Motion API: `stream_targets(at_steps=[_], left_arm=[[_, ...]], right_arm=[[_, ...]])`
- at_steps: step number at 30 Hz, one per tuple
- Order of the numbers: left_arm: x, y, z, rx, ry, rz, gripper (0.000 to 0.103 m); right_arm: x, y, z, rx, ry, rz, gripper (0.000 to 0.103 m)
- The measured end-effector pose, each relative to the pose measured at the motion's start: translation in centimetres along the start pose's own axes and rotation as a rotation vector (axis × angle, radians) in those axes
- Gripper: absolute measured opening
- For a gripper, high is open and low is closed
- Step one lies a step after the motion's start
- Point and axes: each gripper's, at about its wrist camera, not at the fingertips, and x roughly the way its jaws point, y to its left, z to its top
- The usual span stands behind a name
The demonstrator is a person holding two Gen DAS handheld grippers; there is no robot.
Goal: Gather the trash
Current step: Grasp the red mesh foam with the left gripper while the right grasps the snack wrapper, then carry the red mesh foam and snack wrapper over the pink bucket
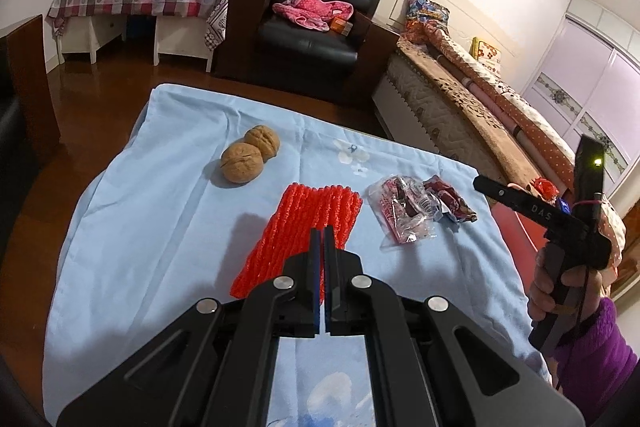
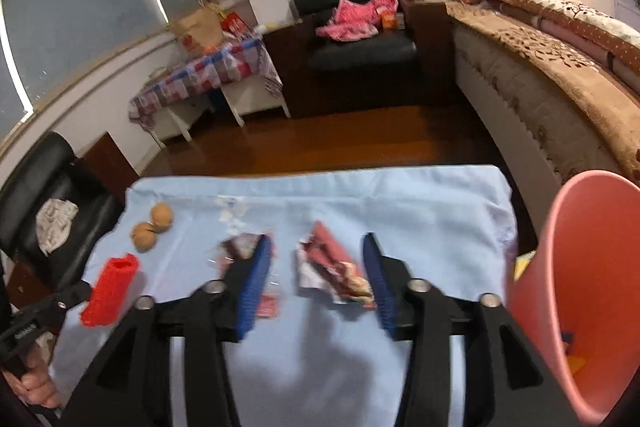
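The left gripper [image 1: 322, 231] was seen with its jaws pressed fully together and nothing between them, its tips poised over the near end of the red foam net [image 1: 298, 227], which lay flat on the light blue cloth [image 1: 132, 227]; whether the tips touched the net could not be told. The right gripper [image 2: 317, 247] was held with its jaws spread wide and nothing pinched. A crumpled dark red wrapper [image 2: 334, 273] lay on the cloth between its blue pads [image 2: 252, 291], nearer the right-hand one, and no contact could be made out through the blur. A clear plastic wrapper [image 2: 244, 245] was partly hidden behind the left-hand finger. Two walnuts [image 1: 250, 153] sat touching each other, well apart from both grippers. A pink bin [image 2: 580, 287] stood just beside the cloth's right edge.
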Motion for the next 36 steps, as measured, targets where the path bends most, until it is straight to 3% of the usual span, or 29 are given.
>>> stream_targets(at_steps=[6, 7, 9, 12, 26, 36], left_arm=[[0.5, -0.1, 0.0, -0.013, 0.012, -0.003, 0.000], [0.4, -0.2, 0.0, -0.010, 0.011, -0.002, 0.000], [0.2, -0.4, 0.0, -0.006, 0.007, -0.002, 0.000], [0.0, -0.7, 0.0, -0.009, 0.006, -0.001, 0.000], [-1.0, -5.8, 0.2, 0.077, -0.015, -0.046, 0.000], [-0.8, -13.0, 1.0, 0.189, -0.040, -0.121, 0.000]], right_arm=[[3.8, -0.7, -1.2, -0.041, 0.099, -0.062, 0.054], [4.1, -0.7, -1.4, -0.037, 0.107, -0.062, 0.050], [4.5, -1.1, -1.8, -0.008, 0.127, -0.040, 0.022], [4.0, -1.5, -2.1, 0.017, 0.117, -0.023, 0.014], [-5.1, -2.0, -4.4, 0.116, -0.025, 0.037, 0.013], [-11.4, -4.6, -5.3, 0.167, -0.137, -0.030, 0.013]])
